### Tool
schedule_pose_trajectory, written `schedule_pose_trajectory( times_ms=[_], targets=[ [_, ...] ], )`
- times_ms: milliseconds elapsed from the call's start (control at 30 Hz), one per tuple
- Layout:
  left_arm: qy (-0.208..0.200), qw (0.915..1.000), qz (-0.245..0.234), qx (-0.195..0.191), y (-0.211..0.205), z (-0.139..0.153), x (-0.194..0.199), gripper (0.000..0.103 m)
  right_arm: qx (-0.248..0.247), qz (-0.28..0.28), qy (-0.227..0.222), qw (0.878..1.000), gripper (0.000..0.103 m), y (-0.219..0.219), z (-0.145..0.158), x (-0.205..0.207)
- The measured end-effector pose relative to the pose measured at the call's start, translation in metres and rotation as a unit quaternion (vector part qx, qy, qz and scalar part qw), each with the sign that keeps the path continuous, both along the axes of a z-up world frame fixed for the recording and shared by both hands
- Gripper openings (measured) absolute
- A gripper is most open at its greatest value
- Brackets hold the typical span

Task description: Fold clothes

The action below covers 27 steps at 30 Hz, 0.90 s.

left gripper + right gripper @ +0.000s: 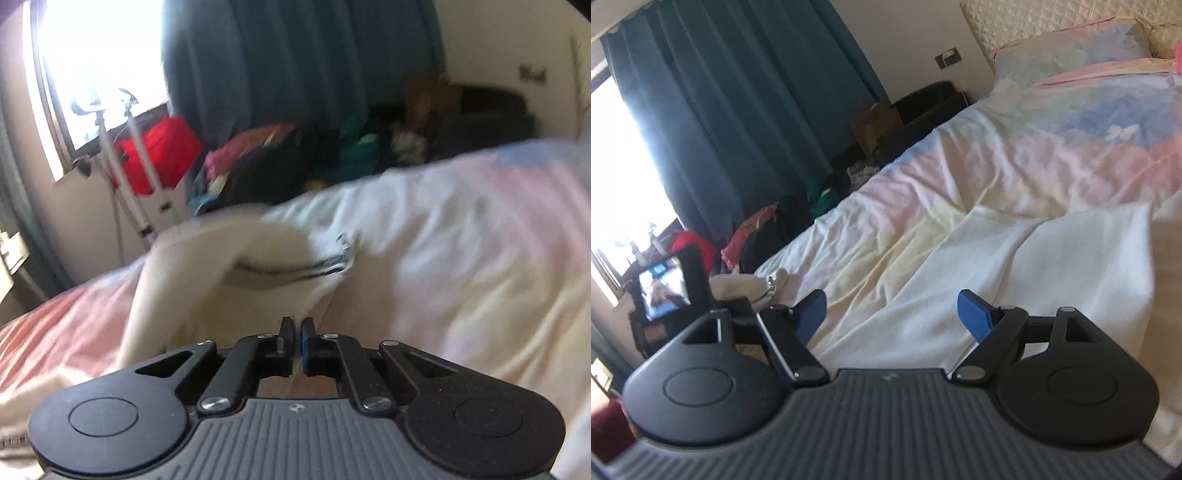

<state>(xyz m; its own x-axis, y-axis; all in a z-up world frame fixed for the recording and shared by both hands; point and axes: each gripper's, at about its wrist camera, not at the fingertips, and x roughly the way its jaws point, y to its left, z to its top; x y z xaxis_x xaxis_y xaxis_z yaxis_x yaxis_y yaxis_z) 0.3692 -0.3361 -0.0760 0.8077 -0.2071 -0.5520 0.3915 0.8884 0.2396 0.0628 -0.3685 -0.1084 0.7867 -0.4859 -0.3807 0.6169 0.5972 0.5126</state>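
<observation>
While the left gripper (297,325) pinches a fold of the cream garment (207,295) lying on the pastel bedspread (461,229), the right gripper (892,312) hangs wide and empty above its white part; a fold seems under way. Next, I judge, the right must seize a free edge.

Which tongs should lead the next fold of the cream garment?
Left. The left tongs look shut on the cream garment, so they can carry it over. The right tongs are open, holding nothing, above the white cloth.
</observation>
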Motion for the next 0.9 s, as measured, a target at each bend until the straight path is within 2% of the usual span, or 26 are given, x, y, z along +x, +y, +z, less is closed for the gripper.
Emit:
schedule_pose_trajectory(
  times_ms=[133,267,400,467,500,533,667,733,833,900],
  targets=[
    [0.006,0.9960,-0.043,-0.078,-0.022,0.056,-0.011,0.004,-0.010,-0.015,-0.002,1.000,0.081,0.000,0.004,-0.005],
    [0.038,0.9824,-0.100,-0.153,-0.055,0.093,-0.029,0.004,-0.010,-0.034,-0.003,0.999,0.081,-0.003,0.004,-0.009],
    [0.062,0.9760,-0.128,-0.165,-0.080,0.089,-0.035,0.009,-0.004,-0.049,0.002,0.999,0.081,-0.010,-0.001,-0.009],
    [0.067,0.9742,-0.136,-0.167,-0.082,0.084,-0.039,0.017,0.000,-0.049,0.008,0.999,0.081,-0.012,-0.004,-0.007],
    [0.068,0.9737,-0.139,-0.168,-0.078,0.081,-0.042,0.028,0.003,-0.047,0.008,0.999,0.081,-0.013,-0.005,-0.006],
    [0.068,0.9743,-0.139,-0.164,-0.071,0.079,-0.046,0.038,0.004,-0.046,0.006,0.999,0.081,-0.014,-0.006,-0.006],
    [0.073,0.9754,-0.122,-0.168,-0.008,0.070,-0.063,0.046,0.015,-0.038,-0.002,0.999,0.081,-0.018,-0.006,-0.007],
    [0.069,0.9782,-0.107,-0.164,0.034,0.069,-0.083,0.055,0.022,-0.031,-0.009,0.999,0.081,-0.019,-0.007,-0.008],
    [0.064,0.9847,-0.062,-0.150,0.107,0.066,-0.117,0.056,0.032,0.000,-0.014,0.999,0.081,-0.018,-0.007,-0.003],
    [0.069,0.9848,-0.015,-0.158,0.158,0.062,-0.141,0.058,0.044,0.034,-0.018,0.998,0.080,-0.017,-0.007,0.002]
  ],
)
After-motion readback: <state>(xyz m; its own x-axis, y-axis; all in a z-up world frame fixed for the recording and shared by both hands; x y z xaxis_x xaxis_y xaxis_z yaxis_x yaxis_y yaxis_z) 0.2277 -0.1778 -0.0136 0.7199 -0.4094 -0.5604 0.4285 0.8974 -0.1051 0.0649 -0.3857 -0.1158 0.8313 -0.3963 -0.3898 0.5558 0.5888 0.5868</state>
